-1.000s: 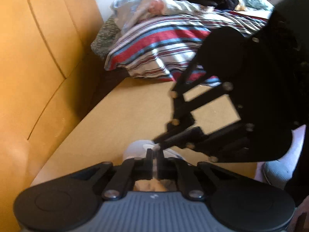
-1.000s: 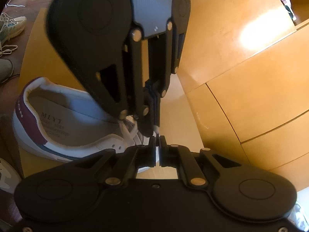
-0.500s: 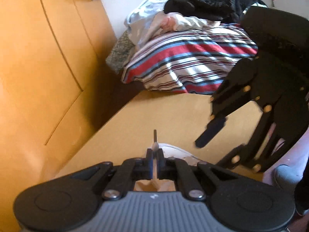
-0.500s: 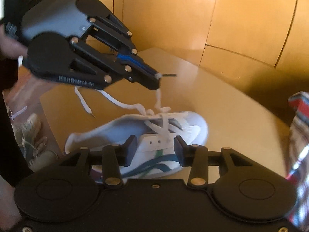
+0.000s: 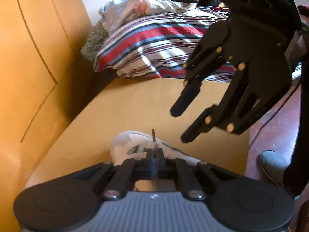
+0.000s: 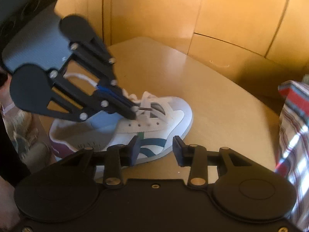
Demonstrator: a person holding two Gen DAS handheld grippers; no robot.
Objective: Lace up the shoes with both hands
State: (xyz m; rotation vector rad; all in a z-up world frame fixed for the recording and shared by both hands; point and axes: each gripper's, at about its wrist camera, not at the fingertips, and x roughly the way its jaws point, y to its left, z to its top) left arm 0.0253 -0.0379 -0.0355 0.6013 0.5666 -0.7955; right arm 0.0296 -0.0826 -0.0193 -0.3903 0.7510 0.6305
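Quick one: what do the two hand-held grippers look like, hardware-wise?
Both are matte black scissor linkages with silver rivets and round side pods. The left hand-held gripper has a ribbed grey body and blue inner finger faces. The right hand-held gripper is all black.

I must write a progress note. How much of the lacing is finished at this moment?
Done: the lace crosses the lower part of the white shoe. In hand: the left gripper is shut on the lace tip, close to the upper eyelets; the right gripper is open, holding nothing. Left: those four eyelets look empty.
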